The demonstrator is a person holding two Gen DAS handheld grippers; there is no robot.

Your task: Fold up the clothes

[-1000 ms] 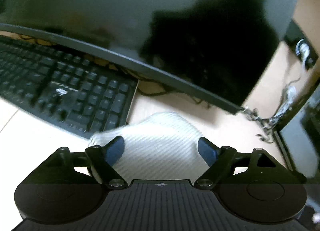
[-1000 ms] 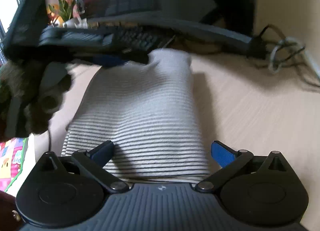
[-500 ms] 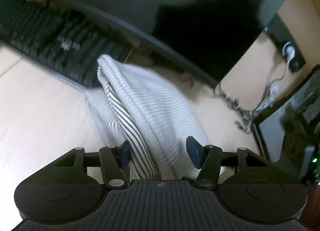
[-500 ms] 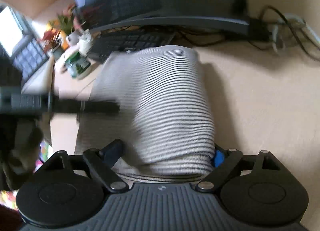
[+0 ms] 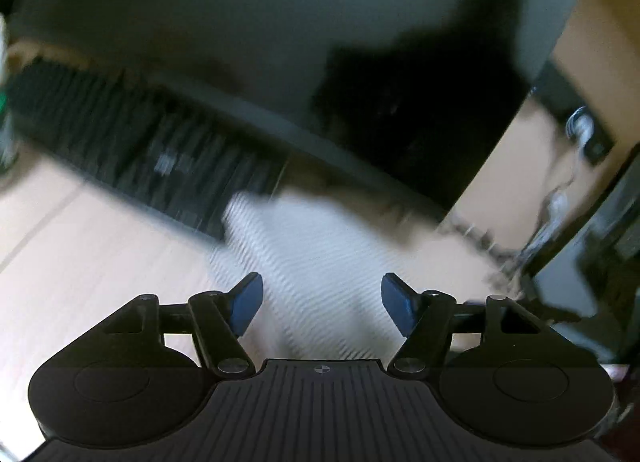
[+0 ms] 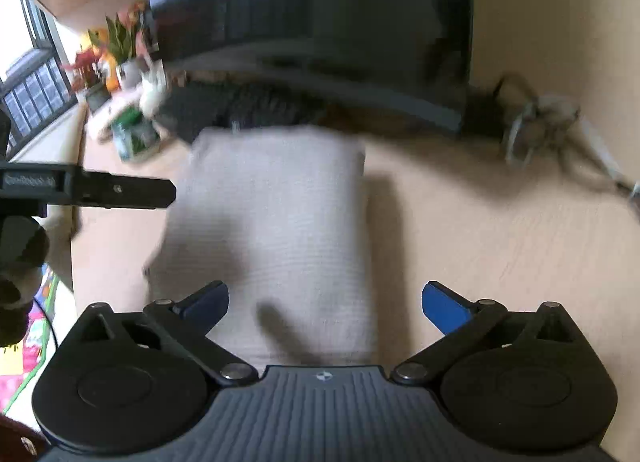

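A folded white garment with thin dark stripes (image 6: pixel 276 230) lies flat on the light wooden desk (image 6: pixel 500 246), its far end near the keyboard. In the left wrist view the same striped garment (image 5: pixel 320 258) lies blurred under my left gripper (image 5: pixel 322 304), which is open with nothing between its blue pads. My right gripper (image 6: pixel 325 304) is open too, hovering over the near end of the garment without gripping it. The left gripper's black body (image 6: pixel 92 192) reaches in from the left edge of the right wrist view, beside the cloth.
A black keyboard (image 5: pixel 132 158) and a large dark monitor (image 5: pixel 280 42) stand behind the garment. Cables (image 6: pixel 552 134) lie at the back right of the desk. A green can (image 6: pixel 134 136), flowers (image 6: pixel 116 46) and clutter sit at the far left.
Half a second ago both grippers were closed in on the lifted cloth. Both have since opened and pulled back, and the garment lies flat and folded on the desk.
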